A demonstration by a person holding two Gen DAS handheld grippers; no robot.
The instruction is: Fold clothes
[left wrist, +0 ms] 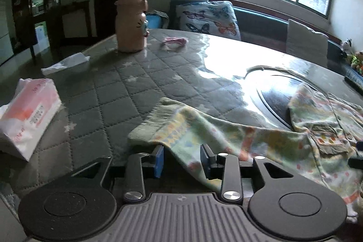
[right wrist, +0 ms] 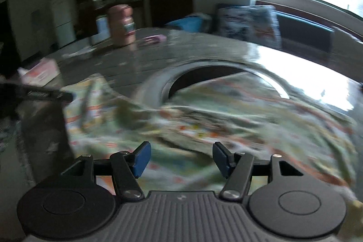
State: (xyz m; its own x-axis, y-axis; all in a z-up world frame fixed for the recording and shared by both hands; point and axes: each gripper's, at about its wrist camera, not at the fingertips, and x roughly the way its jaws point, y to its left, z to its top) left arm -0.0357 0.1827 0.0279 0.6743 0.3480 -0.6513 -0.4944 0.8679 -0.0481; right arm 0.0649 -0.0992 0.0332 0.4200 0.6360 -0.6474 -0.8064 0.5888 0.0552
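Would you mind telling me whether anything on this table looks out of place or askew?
Yes: the patterned garment lies rumpled, partly draped over the round recess in the table. A crumpled tissue lies loose beside the tissue pack.

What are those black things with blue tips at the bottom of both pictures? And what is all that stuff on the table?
Those are grabbing tools, one in each of a person's hands. Each tool has two fingers with blue pads and a little camera looking forward along them, so each picture is what one tool sees.

The left gripper is open, with a sleeve of the patterned shirt lying between its fingers, not pinched. The right gripper is open too, above the same shirt; that picture is blurry.

The shirt is spread on a table with a quilted cover. Also there: a pink bottle, a tissue pack, a loose tissue and a small pink thing.
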